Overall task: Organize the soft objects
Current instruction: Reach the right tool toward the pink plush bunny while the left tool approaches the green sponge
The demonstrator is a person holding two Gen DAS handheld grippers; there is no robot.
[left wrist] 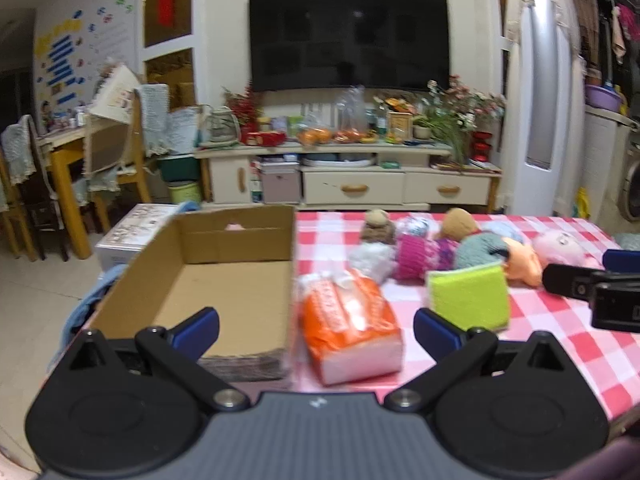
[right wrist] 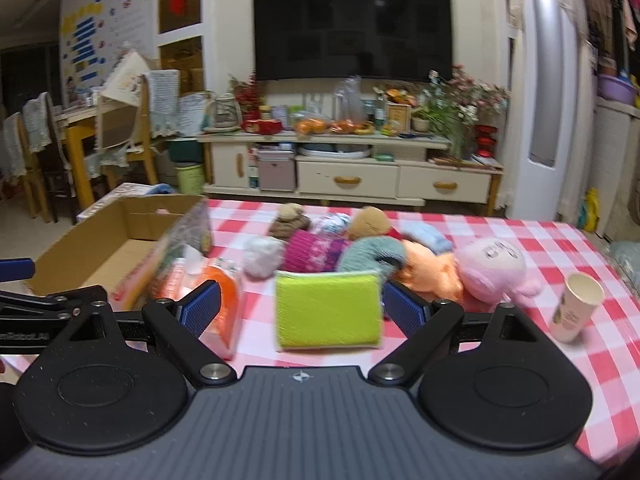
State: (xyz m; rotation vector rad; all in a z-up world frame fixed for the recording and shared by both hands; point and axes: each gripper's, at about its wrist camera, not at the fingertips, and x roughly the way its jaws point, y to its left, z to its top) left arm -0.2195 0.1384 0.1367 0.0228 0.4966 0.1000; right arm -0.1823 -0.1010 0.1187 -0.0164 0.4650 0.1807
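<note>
While both claws stand wide open, the left gripper (left wrist: 316, 330) faces an orange plastic-wrapped tissue pack (left wrist: 350, 326) beside the open brown cardboard box (left wrist: 224, 276) at the red-checked table's (right wrist: 520, 240) left edge; the right gripper (right wrist: 302, 308) faces a lime-green rectangular sponge (right wrist: 328, 310) before piled plush toys (right wrist: 492, 264).

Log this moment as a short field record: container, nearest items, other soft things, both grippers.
container: cardboard box, open, at the table's left end; something pink shows at its far wall
table: red-and-white checked cloth
near left gripper: orange tissue pack, lying beside the box
near right gripper: green sponge, in line between the open fingers, not gripped
soft pile: pink plush, orange plush, magenta knit
other: paper cup, tilted
</note>
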